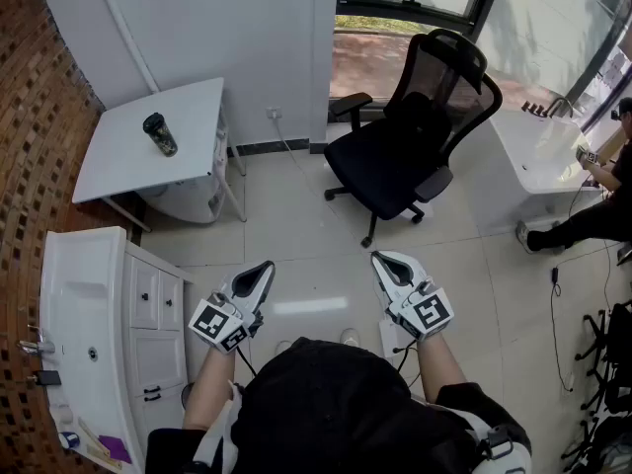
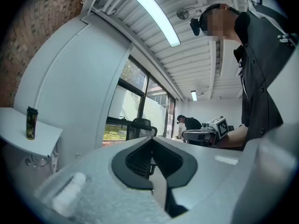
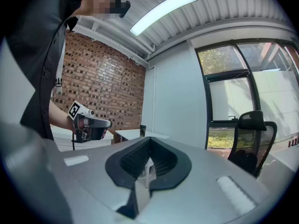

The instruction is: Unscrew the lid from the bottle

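Observation:
A dark bottle (image 1: 159,134) with a black lid stands upright on a small white table (image 1: 118,161) by the brick wall, far ahead on the left. In the left gripper view the bottle (image 2: 31,123) is far off at the left edge, and in the right gripper view the bottle (image 3: 142,130) is tiny. My left gripper (image 1: 265,267) and right gripper (image 1: 380,260) are held side by side near my body, over the floor, well short of the table. Both are shut with nothing between their jaws. The left gripper (image 2: 152,141) and the right gripper (image 3: 148,141) both point about level into the room.
A black office chair (image 1: 415,136) stands ahead on the right. A white cabinet with a sink (image 1: 89,344) lies close at my left. A white counter (image 1: 538,151) and a seated person (image 1: 602,205) are at the far right, with cables (image 1: 555,314) on the floor.

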Available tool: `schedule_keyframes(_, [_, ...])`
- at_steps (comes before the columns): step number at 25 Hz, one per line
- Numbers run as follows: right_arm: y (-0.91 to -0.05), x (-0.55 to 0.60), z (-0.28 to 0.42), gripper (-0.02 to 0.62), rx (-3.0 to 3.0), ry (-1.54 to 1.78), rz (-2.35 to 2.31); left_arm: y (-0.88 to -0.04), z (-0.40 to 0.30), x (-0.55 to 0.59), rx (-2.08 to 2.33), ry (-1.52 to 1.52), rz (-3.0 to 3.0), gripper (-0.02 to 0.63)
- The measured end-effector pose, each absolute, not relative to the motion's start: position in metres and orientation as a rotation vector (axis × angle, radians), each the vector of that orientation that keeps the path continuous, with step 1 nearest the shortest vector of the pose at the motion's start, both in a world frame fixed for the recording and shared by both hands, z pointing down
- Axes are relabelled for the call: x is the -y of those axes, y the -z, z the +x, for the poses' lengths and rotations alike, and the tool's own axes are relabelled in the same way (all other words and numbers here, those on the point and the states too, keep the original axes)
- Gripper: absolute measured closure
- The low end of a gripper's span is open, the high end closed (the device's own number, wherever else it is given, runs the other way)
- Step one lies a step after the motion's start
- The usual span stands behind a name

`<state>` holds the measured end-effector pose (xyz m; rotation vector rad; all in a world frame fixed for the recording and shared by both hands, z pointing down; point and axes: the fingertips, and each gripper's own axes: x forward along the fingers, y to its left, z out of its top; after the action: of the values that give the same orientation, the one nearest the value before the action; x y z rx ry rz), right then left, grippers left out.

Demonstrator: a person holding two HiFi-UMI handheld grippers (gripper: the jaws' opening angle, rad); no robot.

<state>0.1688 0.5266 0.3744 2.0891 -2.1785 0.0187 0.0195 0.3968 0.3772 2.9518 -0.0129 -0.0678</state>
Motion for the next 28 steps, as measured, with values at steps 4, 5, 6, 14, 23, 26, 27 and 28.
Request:
schedule_keyframes(4, [-0.371,-0.514,0.163,0.591,2.226,-0.008,2.03,-0.378,0.01,-0.392,0.068,0.069,2.949,0.604])
schedule_keyframes(5, [-0.371,-0.511,0.161,0.592,2.237,-0.008,2.018,-0.378,0.007,-0.391,0.086,0.069,2.949,0.604])
schedule_keyframes(6, [-0.37,-0.507,0.16,0.592,2.25,-0.006,2.004,-0.378,0.003,-0.389,0.107,0.069,2.949,0.604])
schedule_keyframes(14, [-0.372,-0.469,0.142,0.591,2.404,0.009,1.831,-0.379,-0.034,-0.376,0.349,0.071,2.932,0.604])
schedule_keyframes(23, [-0.373,-0.436,0.109,0.591,2.614,0.048,1.527,-0.373,-0.077,-0.384,0.662,0.075,2.916,0.604])
schedule_keyframes(26, [-0.369,-0.426,0.081,0.592,2.705,0.033,1.415,-0.37,-0.101,-0.391,0.81,0.09,2.874,0.604])
schedule_keyframes(27, [-0.366,-0.424,0.069,0.591,2.741,0.035,1.372,-0.37,-0.109,-0.393,0.852,0.095,2.854,0.604])
schedule_keyframes(28, [-0.364,-0.423,0.058,0.592,2.773,0.038,1.329,-0.369,-0.115,-0.396,0.888,0.099,2.832,0.604])
